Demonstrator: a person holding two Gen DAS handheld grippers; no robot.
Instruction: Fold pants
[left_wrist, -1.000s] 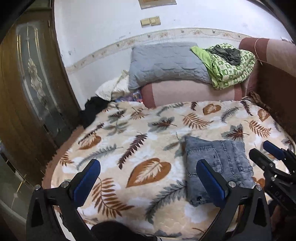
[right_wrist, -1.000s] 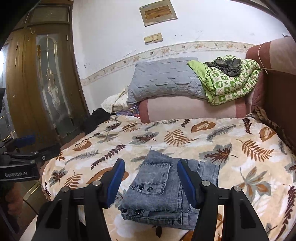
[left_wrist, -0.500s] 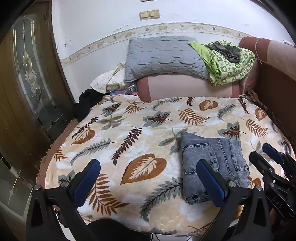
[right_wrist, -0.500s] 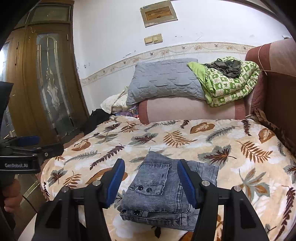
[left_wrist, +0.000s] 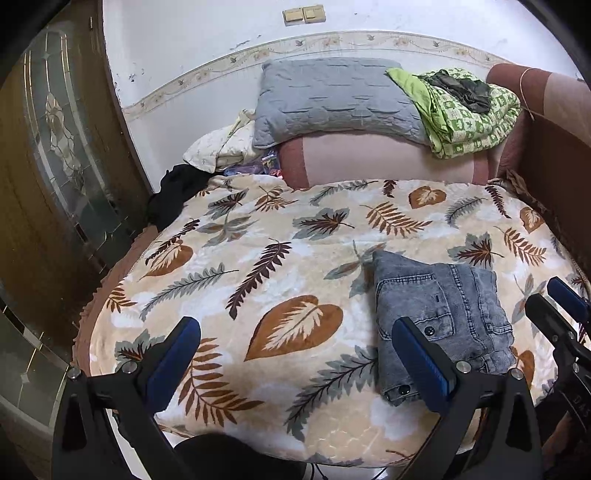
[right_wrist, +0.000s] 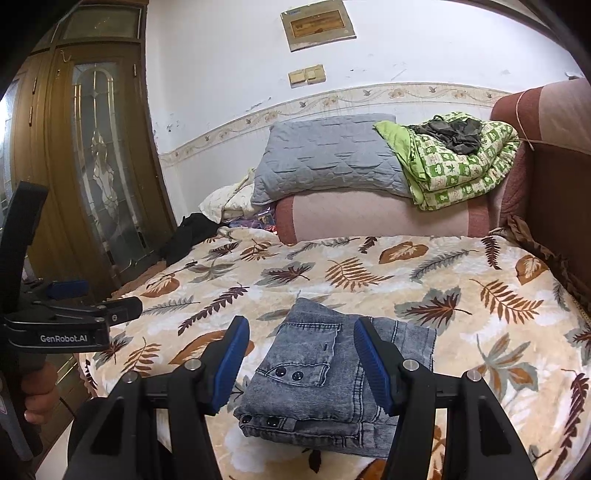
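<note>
Grey-blue denim pants (left_wrist: 439, 314) lie folded into a compact stack on the leaf-patterned blanket (left_wrist: 258, 258), near the bed's front edge. My left gripper (left_wrist: 295, 328) hovers open over bare blanket, with the pants just beyond its right finger. The right gripper (left_wrist: 546, 293) shows at the right edge of that view. In the right wrist view the pants (right_wrist: 325, 373) sit between and just past my open right gripper (right_wrist: 301, 325), which touches nothing. The left gripper (right_wrist: 107, 295) is at the far left, held by a hand (right_wrist: 37, 395).
A pink bolster (right_wrist: 376, 218) carries a grey pillow (right_wrist: 332, 158) and a green patterned quilt (right_wrist: 461, 162) at the head of the bed. A wooden wardrobe with a glass door (right_wrist: 99, 166) stands at left. A brown bed frame (right_wrist: 554, 192) rises at right.
The left gripper has drifted a little and tipped downward, so the wall has slid up in its view. The right gripper and the pants have stayed put.
</note>
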